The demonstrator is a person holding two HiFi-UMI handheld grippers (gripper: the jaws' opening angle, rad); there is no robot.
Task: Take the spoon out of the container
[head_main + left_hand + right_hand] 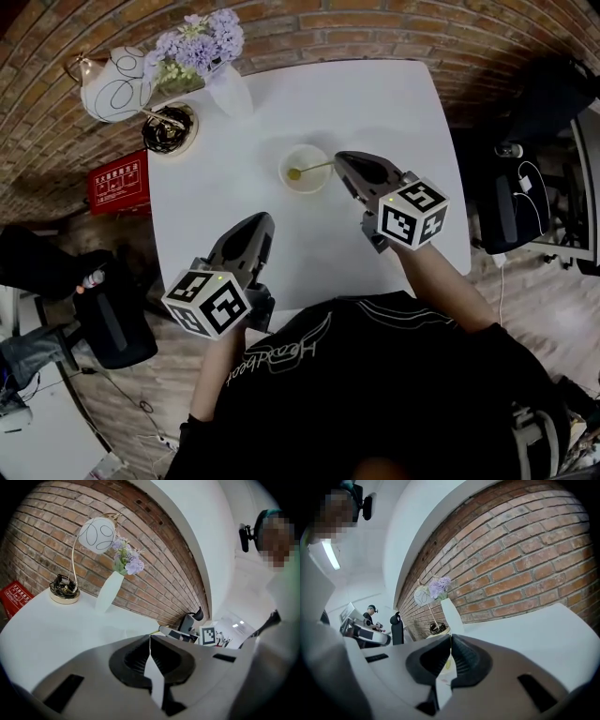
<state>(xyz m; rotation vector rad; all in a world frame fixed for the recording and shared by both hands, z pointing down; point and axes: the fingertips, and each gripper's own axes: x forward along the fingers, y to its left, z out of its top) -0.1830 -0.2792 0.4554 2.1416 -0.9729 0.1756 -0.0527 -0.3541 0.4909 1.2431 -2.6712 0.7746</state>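
Note:
A small cream container [306, 170] stands in the middle of the white table [394, 103]. A thin gold spoon [312, 169] lies in it, bowl at the left rim and handle pointing right. My right gripper [340, 161] sits at the handle's end, jaws shut on it. In the right gripper view the right gripper [450, 639] shows its pads together, with a pale yellow sliver below the tips. My left gripper [264, 223] hovers over the table's near side, shut and empty. In its own view, the left gripper [150, 638] has its pads touching.
A white vase with purple flowers [223, 70] and a globe lamp [117, 84] on a gold base [170, 129] stand at the table's far left corner. A red box [117, 183] and a black chair [112, 323] are on the floor left. Dark bags [516, 202] lie right.

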